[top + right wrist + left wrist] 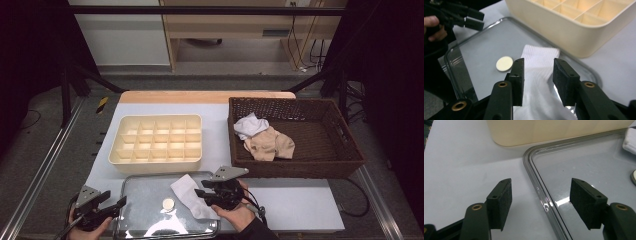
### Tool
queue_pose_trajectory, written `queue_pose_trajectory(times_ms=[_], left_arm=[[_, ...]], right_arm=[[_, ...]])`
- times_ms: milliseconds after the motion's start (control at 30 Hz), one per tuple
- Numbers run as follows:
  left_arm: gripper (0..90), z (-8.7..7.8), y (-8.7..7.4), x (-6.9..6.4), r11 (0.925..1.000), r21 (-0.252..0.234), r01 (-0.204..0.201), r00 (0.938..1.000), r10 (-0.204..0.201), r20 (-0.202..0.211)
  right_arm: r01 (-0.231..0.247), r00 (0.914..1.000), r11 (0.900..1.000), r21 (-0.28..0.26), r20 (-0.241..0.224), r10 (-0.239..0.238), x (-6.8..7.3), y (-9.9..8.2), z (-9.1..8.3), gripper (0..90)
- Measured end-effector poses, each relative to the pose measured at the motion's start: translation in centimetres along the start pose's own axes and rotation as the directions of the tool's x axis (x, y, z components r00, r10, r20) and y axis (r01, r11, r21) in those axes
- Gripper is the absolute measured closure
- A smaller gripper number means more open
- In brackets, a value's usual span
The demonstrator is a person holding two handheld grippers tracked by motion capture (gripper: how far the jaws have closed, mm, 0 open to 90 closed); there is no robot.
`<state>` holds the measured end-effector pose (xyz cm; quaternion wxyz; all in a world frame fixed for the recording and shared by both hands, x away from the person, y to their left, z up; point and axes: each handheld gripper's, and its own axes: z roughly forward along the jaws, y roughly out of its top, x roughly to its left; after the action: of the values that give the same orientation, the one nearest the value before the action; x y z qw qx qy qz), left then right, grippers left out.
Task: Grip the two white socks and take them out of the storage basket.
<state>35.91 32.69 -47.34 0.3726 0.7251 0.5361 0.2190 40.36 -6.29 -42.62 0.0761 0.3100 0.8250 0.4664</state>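
White sock point(189, 196) lies flat on the steel tray point(145, 200), on the tray's right half, one end reaching toward the cream organizer point(156, 145) just behind the tray. A small pale disc point(168, 203) sits near the tray's middle, just left of the sock and not touching it.

The right gripper point(201, 195) hangs over the tray's right edge, right above the sock. In the right gripper view its jaws straddle the sock point(537, 75) with the fabric between them, yet the pads stand apart from the cloth and do not press it: released, not grasping. The disc point(504, 63) shows to the left of those jaws, and the organizer point(574, 27) rises beyond the sock.

The left gripper point(116, 199) sits at the tray's near left corner. In the left gripper view its jaws are spread wide, one on each side of the tray's raised rim point(544, 200), with nothing pinched between them; the left pad is over the grey table point(461, 165) and the right one over the tray's shiny floor.

Right of the tray and farther back stands a brown wicker basket point(350, 150), well apart from the sock. Inside it, toward the side facing the organizer, lie a white cloth point(250, 125) and a tan cloth point(270, 144), touching each other.
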Motion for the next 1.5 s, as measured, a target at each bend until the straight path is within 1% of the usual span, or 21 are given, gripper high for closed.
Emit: queue_pose_trajectory(times_ms=[167, 400, 467, 533, 733, 867, 933, 1167, 1300, 1367, 1433, 1500], left_arm=[[34.0, 0.0, 0.0, 0.0, 1.0000, 0.002, -0.001, 1.0000, 0.001, -0.001], [33.8, 0.1, 0.0, 0.0, 1.0000, 0.004, 0.000, 1.0000, 0.000, -0.004], [33.8, 0.1, 0.0, 0.0, 1.0000, 0.004, 0.000, 1.0000, 0.000, -0.005], [33.7, 0.1, 0.0, 0.0, 1.0000, 0.007, 0.000, 1.0000, 0.000, -0.005], [33.6, 0.0, 0.0, 0.0, 1.0000, 0.005, 0.001, 1.0000, -0.001, -0.005], [33.6, 0.1, 0.0, 0.0, 1.0000, 0.006, 0.001, 1.0000, -0.001, -0.005], [33.6, 0.0, 0.0, 0.1, 1.0000, 0.003, 0.001, 1.0000, -0.001, -0.006], [33.5, 0.0, -0.1, 0.1, 1.0000, 0.003, 0.002, 1.0000, -0.002, -0.003], [33.6, 0.0, -0.1, 0.1, 1.0000, 0.001, 0.002, 1.0000, -0.002, -0.003], [33.6, 0.0, -0.1, 0.1, 1.0000, 0.002, 0.001, 1.0000, -0.001, -0.004], [33.6, 0.0, -0.1, 0.1, 1.0000, 0.002, 0.001, 1.0000, -0.001, -0.005], [33.6, 0.0, -0.1, 0.1, 1.0000, 0.002, 0.002, 1.0000, -0.002, -0.005]], right_arm=[[-0.003, 0.9994, 0.9985, -0.055, 0.035, 0.005, -0.5, 0.9, -1.4, 57.5], [-0.007, 0.9980, 0.9953, -0.097, 0.061, 0.013, -1.5, 2.0, -3.0, 54.8], [-0.010, 0.9976, 0.9933, -0.116, 0.067, 0.018, -1.9, 2.5, -3.6, 53.4], [-0.010, 0.9966, 0.9921, -0.125, 0.080, 0.020, -2.1, 2.8, -4.1, 52.6], [-0.019, 0.9892, 0.9875, -0.156, 0.141, 0.041, -3.3, 3.8, -5.7, 50.9], [-0.027, 0.9831, 0.9865, -0.162, 0.174, 0.055, -4.1, 4.3, -6.4, 48.5], [-0.019, 0.9789, 0.9850, -0.172, 0.197, 0.053, -4.6, 4.8, -6.8, 47.3], [-0.012, 0.9584, 0.9764, -0.216, 0.276, 0.073, -6.5, 6.8, -8.4, 43.8], [-0.002, 0.9431, 0.9742, -0.226, 0.324, 0.077, -7.8, 8.1, -9.0, 41.1], [-0.003, 0.9346, 0.9748, -0.223, 0.346, 0.082, -8.5, 8.7, -9.1, 39.7], [-0.001, 0.9307, 0.9741, -0.226, 0.356, 0.084, -9.1, 9.1, -9.2, 38.6], [0.001, 0.9214, 0.9759, -0.218, 0.380, 0.084, -9.8, 9.5, -9.2, 37.5]])
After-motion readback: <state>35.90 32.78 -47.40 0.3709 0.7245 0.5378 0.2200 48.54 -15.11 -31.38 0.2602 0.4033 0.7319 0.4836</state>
